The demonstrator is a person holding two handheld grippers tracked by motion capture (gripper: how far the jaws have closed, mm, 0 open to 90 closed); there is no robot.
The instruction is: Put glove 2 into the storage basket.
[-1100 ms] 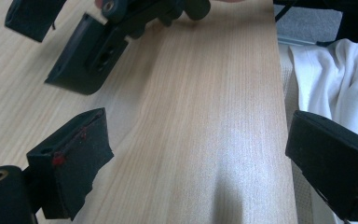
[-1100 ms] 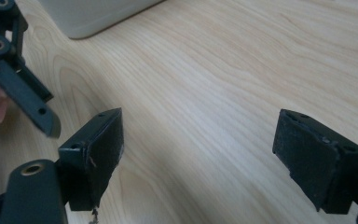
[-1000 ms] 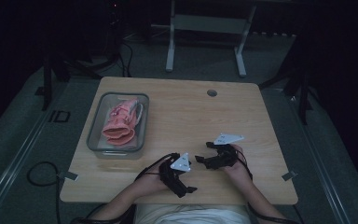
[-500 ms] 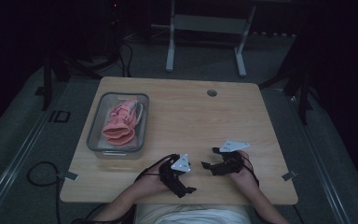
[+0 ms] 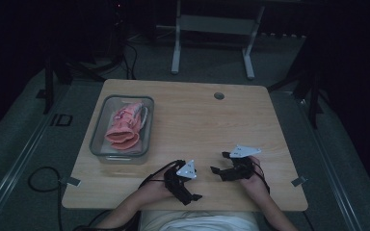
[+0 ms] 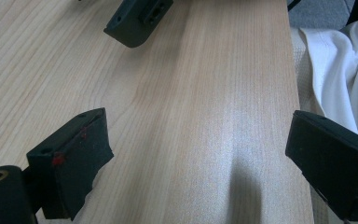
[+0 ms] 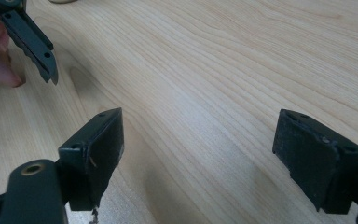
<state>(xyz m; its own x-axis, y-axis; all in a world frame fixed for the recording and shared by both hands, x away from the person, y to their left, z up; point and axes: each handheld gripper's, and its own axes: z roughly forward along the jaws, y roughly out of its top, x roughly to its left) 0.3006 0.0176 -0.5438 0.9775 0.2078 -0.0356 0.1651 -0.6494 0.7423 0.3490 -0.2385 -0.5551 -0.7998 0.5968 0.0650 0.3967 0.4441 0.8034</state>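
Both the left gripper [image 5: 187, 188] and the right gripper [image 5: 221, 163] are held wide-jawed and empty over the near edge of the wooden table [image 5: 197, 125], well apart from the pink glove [image 5: 125, 129] lying in the clear tray [image 5: 99, 144].

The right claw [image 5: 220, 163] is sliding back across the counter [image 5: 197, 125], drawing toward the person's edge and a touch to the right, its grey plate now lower in the high view. The gap between it and the left claw [image 5: 192, 192] widens slightly.
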